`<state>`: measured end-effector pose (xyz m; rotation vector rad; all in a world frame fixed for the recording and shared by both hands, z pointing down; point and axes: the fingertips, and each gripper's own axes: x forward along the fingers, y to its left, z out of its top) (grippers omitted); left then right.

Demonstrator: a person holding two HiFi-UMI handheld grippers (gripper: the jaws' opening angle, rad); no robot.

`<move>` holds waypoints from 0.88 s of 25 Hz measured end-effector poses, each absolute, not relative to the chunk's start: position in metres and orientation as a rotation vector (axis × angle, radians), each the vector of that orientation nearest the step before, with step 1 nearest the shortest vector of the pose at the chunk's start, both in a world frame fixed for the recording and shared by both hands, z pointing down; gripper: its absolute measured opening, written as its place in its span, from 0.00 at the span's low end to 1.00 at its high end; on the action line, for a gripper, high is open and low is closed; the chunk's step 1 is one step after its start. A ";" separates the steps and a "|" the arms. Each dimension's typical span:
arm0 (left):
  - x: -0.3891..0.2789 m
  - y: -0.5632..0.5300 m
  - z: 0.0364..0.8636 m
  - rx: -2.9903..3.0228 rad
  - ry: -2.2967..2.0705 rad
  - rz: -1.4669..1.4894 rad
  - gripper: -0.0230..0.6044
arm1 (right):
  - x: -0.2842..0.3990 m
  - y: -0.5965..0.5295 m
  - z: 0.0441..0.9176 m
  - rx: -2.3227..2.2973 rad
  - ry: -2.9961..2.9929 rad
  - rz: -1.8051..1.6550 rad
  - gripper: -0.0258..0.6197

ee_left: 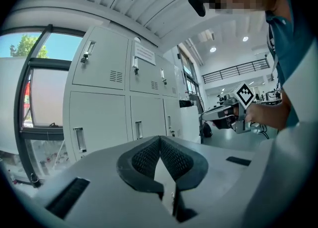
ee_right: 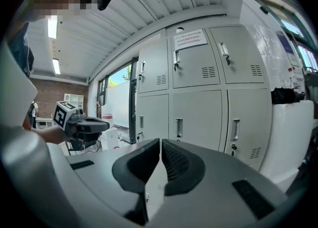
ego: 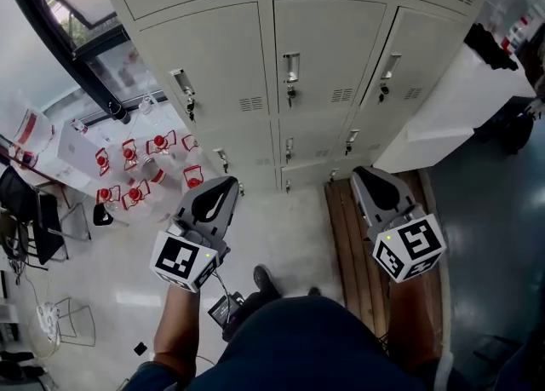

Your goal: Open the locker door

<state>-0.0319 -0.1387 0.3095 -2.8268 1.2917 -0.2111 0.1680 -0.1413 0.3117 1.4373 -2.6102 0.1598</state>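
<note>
Facing closed beige locker door (ego: 332, 48), seemingly latched

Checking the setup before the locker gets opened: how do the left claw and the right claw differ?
The left claw hangs over pale floor; the right claw hangs over the wooden bench. In the head view the left claw slants rightward, the right claw leftward. Both are shut, empty and short of the lockers.

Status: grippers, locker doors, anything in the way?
Left gripper shut, empty. Right gripper shut, empty. Locker doors in view closed, none touched. Bench on the floor at right.
</note>
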 end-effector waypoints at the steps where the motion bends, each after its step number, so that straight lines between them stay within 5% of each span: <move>1: -0.035 -0.146 0.309 -2.834 1.276 -0.219 0.06 | 0.164 -0.146 0.311 1.456 -2.601 0.163 0.10; 22: -0.094 -0.247 0.310 -2.914 1.052 -0.122 0.06 | 0.114 -0.221 0.311 1.678 -2.433 0.126 0.10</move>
